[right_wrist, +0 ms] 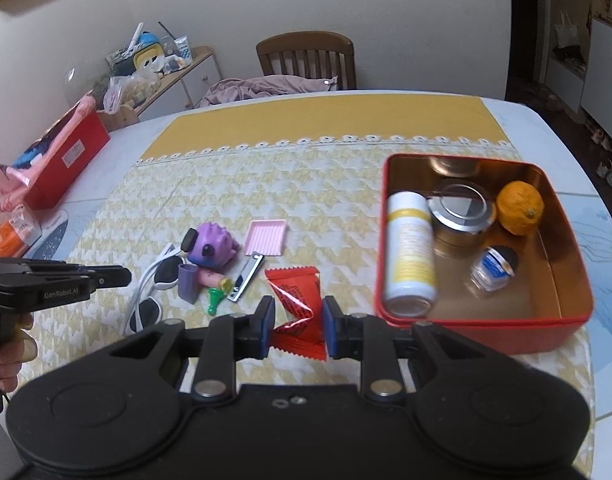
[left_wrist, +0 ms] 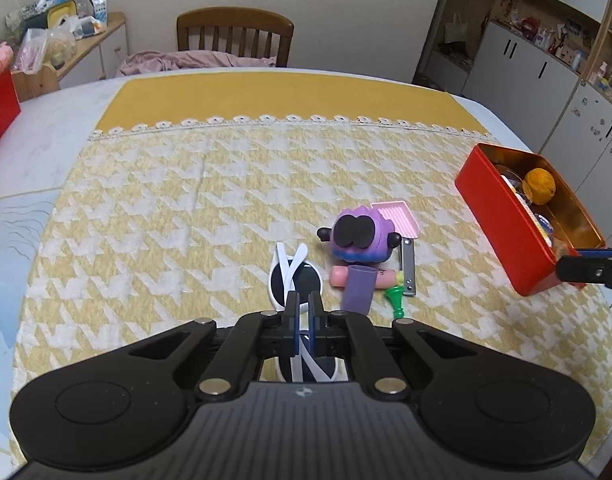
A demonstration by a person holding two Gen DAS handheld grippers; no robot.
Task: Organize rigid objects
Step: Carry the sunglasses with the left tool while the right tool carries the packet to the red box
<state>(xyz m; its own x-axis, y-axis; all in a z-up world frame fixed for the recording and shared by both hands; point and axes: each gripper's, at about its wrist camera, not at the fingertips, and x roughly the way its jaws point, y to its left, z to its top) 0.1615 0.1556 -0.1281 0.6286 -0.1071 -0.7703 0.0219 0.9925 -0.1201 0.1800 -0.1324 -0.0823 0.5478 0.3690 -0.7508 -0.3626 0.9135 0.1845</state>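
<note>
The red wrapper (right_wrist: 299,312) lies on the worktop (right_wrist: 245,184) between the right gripper's (right_wrist: 298,326) parted fingers, its long axis running away from them; the red tin (right_wrist: 486,336) sits just to its right. The left gripper (left_wrist: 304,312) looks clamped on the white sunglasses (left_wrist: 293,276).

The left tongs (left_wrist: 303,306) cover the middle of the sunglasses (left_wrist: 293,276), so whether they pinch the frame cannot be told. In the left view the red tin (left_wrist: 502,216) wall hides most of its contents. The snack packet (right_wrist: 295,300) print is unreadable.
</note>
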